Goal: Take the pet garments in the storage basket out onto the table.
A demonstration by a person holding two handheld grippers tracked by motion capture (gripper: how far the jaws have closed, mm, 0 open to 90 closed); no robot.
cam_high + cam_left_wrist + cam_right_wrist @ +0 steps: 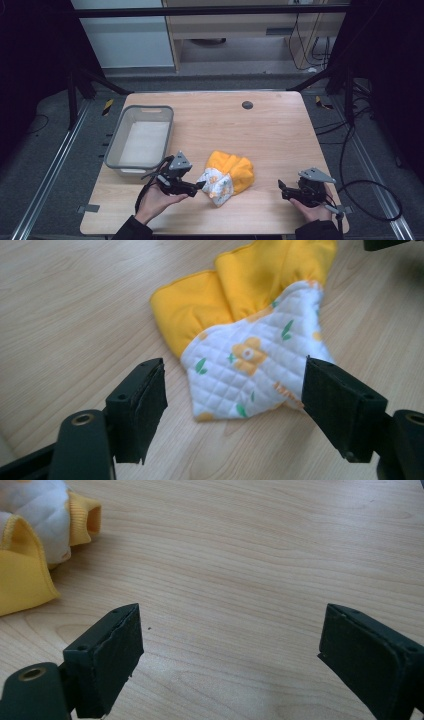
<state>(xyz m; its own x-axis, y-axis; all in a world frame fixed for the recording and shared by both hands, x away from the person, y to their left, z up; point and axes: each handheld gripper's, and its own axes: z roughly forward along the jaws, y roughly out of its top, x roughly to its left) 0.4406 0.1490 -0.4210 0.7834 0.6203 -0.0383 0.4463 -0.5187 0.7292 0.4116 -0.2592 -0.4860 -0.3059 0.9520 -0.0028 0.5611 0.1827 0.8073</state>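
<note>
L tool (200, 185) released, jaws spread wide, straddling the near end of the garment (227, 176). It's a yellow piece w/ a white quilted floral panel, lying bunched mid-tabletop (270, 130), just right of the grey bin (141, 141). In the left gripper view the quilted corner (250, 372) sits between the jaws, right jaw already overlapping its edge, left jaw apart from it.

R tool (286, 191) also released, jaws wide over bare wood, well apart from the cloth, nothing held.

My take on the grab: drop L lower so the pads bracket fabric, not air. Bite the quilted layer, since it looks thicker and prob less slip than the yellow knit. Close fully before lifting. Risk: pinching only the top ply and the rest unfolding.
</note>
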